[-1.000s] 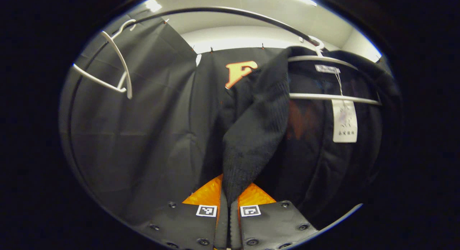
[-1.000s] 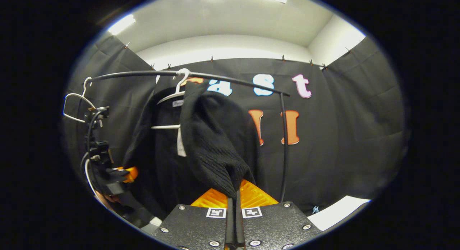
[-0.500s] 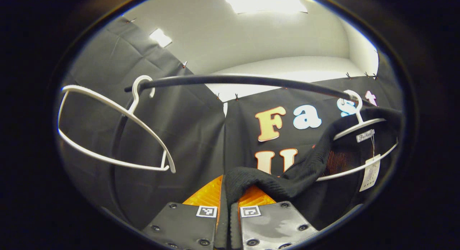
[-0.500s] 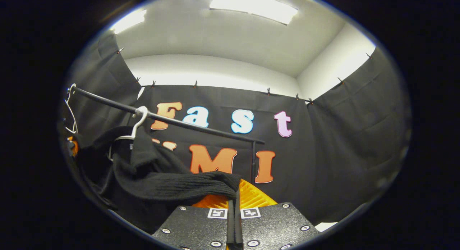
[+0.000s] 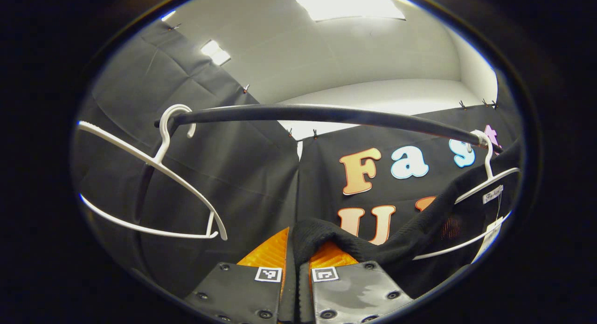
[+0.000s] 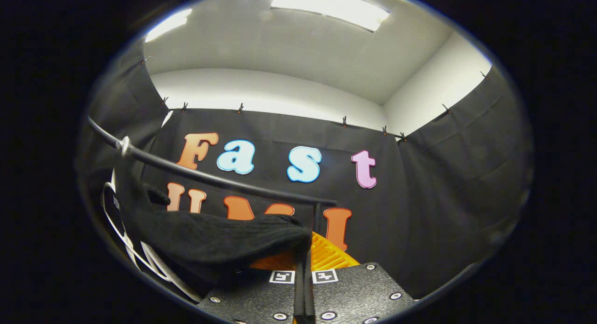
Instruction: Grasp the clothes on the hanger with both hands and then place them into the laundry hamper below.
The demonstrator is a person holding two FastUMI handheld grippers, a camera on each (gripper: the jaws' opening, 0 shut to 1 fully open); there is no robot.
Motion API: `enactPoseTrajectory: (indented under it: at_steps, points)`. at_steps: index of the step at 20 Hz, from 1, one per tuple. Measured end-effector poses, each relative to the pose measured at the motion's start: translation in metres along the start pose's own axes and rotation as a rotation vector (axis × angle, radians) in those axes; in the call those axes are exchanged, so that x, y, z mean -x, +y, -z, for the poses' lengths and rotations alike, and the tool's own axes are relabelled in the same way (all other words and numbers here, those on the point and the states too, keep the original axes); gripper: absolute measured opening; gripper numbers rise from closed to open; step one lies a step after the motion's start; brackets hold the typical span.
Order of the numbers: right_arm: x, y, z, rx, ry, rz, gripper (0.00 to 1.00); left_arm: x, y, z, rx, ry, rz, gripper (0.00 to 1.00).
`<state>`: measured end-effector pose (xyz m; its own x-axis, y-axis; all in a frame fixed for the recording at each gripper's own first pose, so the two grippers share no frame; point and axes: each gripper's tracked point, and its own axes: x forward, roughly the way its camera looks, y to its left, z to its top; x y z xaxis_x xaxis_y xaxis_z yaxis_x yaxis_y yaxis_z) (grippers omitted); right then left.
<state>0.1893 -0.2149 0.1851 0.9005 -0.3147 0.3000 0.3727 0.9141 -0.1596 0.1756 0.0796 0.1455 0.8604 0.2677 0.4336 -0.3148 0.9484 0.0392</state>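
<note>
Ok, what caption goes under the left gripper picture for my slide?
Left gripper shut on a black sweater, pulling it off its hanger beside an empty hanger.

Matt ribbed knit garment (image 5: 401,242); smooth white plastic hanger (image 5: 154,175).

black knit garment (image 5: 401,240), white hangers (image 5: 154,175)

Left gripper view counts:
- white hangers: two. Bare hanger (image 5: 154,184) left of frame; loaded hanger (image 5: 485,193) right edge
- black knit garment (image 5: 373,242): one
- paper tag (image 5: 485,242): one
- black rail (image 5: 326,114): one
- ceiling light panels: two, upper centre (image 5: 350,0), upper left (image 5: 214,51)
</note>
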Motion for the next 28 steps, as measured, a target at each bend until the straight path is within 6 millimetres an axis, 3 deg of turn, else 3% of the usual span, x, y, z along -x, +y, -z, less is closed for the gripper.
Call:
enactPoseTrajectory:
  at_steps: [3,6,7,8,10,14,18,21,22,23,28]
  points:
    - [0.011,0.02,0.042,0.024,0.017,-0.034,0.0,-0.011,0.009,0.003,-0.022,0.005,-0.041,0.1]
    - [0.036,0.045,0.086,-0.008,0.086,-0.086,0.0,-0.028,0.019,0.013,-0.047,0.026,-0.072,0.1]
    - [0.042,0.053,0.098,-0.022,0.106,-0.106,0.07,-0.034,0.022,0.018,-0.059,0.035,-0.077,0.1]
    - [0.044,0.062,0.108,-0.026,0.115,-0.126,0.0,-0.038,0.023,0.023,-0.072,0.043,-0.084,0.1]
    - [0.053,0.078,0.126,-0.032,0.136,-0.16,0.0,-0.042,0.027,0.037,-0.086,0.067,-0.099,0.1]
    - [0.075,0.098,0.138,-0.074,0.151,-0.191,0.0,-0.04,0.034,0.063,-0.07,0.102,-0.117,0.1]
    - [0.093,0.117,0.134,-0.082,0.156,-0.222,0.0,-0.033,0.041,0.066,-0.082,0.111,-0.119,0.1]
    - [0.1,0.129,0.13,-0.097,0.159,-0.245,0.0,-0.034,0.058,0.079,-0.098,0.143,-0.14,0.1]
    - [0.105,0.133,0.128,-0.102,0.158,-0.255,0.07,-0.03,0.061,0.085,-0.085,0.159,-0.142,0.1]
    - [0.111,0.137,0.127,-0.109,0.157,-0.265,0.0,-0.024,0.065,0.092,-0.074,0.179,-0.14,0.1]
    - [0.141,0.174,0.137,-0.114,0.198,-0.342,0.0,0.015,0.065,0.112,-0.096,0.264,-0.092,0.1]
